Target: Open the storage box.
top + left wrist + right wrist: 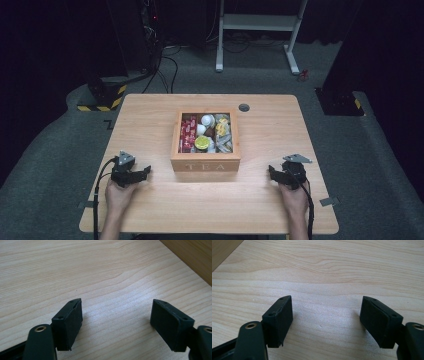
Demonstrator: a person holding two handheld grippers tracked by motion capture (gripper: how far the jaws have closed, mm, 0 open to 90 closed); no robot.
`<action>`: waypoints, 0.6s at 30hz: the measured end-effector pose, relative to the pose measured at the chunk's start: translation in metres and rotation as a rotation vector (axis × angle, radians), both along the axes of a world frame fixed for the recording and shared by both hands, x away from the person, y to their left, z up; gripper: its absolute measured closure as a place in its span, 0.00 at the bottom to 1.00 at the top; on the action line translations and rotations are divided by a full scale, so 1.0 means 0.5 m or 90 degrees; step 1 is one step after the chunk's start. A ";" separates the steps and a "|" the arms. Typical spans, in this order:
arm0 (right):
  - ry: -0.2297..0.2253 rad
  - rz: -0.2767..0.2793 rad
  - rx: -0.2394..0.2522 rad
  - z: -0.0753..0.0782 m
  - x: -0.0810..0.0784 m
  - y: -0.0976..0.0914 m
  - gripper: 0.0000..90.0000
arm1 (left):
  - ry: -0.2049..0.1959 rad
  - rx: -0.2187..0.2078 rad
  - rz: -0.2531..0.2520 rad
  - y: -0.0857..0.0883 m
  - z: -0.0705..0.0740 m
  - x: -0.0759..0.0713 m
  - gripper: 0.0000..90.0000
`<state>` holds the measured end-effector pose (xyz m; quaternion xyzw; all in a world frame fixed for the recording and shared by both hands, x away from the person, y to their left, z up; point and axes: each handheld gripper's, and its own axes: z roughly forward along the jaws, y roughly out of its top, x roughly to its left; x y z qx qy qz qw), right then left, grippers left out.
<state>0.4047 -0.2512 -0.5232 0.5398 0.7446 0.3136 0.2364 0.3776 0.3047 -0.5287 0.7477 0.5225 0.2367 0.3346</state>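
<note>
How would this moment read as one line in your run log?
left claw: open, on table | right claw: open, on table | wooden TEA box: centre, lidless, filled, untouched

Table [150,115] pale wood, smooth, matt, visible grain; tea box [205,164] darker wood, smooth; gripper pads [71,326] black, matt, faintly textured; floor [45,150] grey carpet.

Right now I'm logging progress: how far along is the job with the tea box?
Nothing looks started. The tea box sits mid-table, lid off or open, packed with sachets and cups. In hand: nothing; the left hand-held gripper and right hand-held gripper rest open on the table on either side of the box. Everything is left.
</note>
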 end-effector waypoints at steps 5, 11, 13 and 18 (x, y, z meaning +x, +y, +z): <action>0.000 -0.001 0.000 0.000 0.000 0.000 0.30 | 0.000 0.001 -0.001 -0.001 0.000 -0.001 0.29; 0.000 -0.001 0.000 0.000 0.000 0.000 0.30 | 0.001 -0.002 -0.003 -0.001 0.000 -0.001 0.28; -0.001 0.000 -0.001 0.000 0.000 0.000 0.30 | 0.001 -0.002 -0.003 -0.001 0.000 -0.001 0.28; -0.001 -0.002 -0.001 0.000 -0.002 0.000 0.30 | 0.004 -0.005 -0.001 -0.004 0.000 -0.002 0.27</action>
